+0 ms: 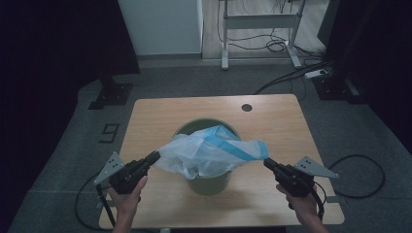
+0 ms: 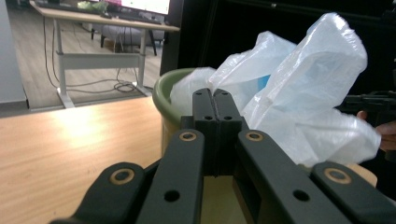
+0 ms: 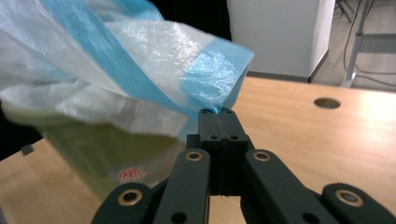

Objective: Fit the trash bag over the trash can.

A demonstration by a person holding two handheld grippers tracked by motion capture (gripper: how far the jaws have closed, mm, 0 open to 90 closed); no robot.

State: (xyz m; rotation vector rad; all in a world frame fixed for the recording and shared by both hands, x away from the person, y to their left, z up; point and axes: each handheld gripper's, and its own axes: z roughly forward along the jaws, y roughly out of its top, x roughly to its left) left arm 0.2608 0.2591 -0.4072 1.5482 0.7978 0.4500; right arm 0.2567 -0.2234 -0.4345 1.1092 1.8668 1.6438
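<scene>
- I have both grippers pinching a thin white bin liner (image 1: 209, 153) with a blue drawstring band, stretched above a green bin (image 1: 208, 182) that stands near the middle of the wooden table (image 1: 145, 121). The left gripper (image 1: 154, 157) has its jaws pressed together on the liner's left edge; the right gripper (image 1: 266, 162) has its jaws pressed together on the blue hem at the right corner.
- The right pinch looks shallow in the right gripper view — only the tip of the blue hem (image 3: 215, 77) sits between the jaws. If I pull outward any harder, I judge the film could slip free and that side would drop.
- The plastic is thin. Tension between two narrow pinch points could stretch or tear it, most likely at the hem.
- Part of the liner hangs inside the bin, bunched rather than spread. If I lower it as it is, the mouth may fold in on itself instead of going over the rim (image 2: 170, 88).
- The bin looks light and nothing holds it. A sideways tug — or the liner catching on one side of the rim — could tip it or slide it across the table.
- In the left gripper view the film billows in front of the bin, so I cannot tell how much the left jaws actually hold.
</scene>
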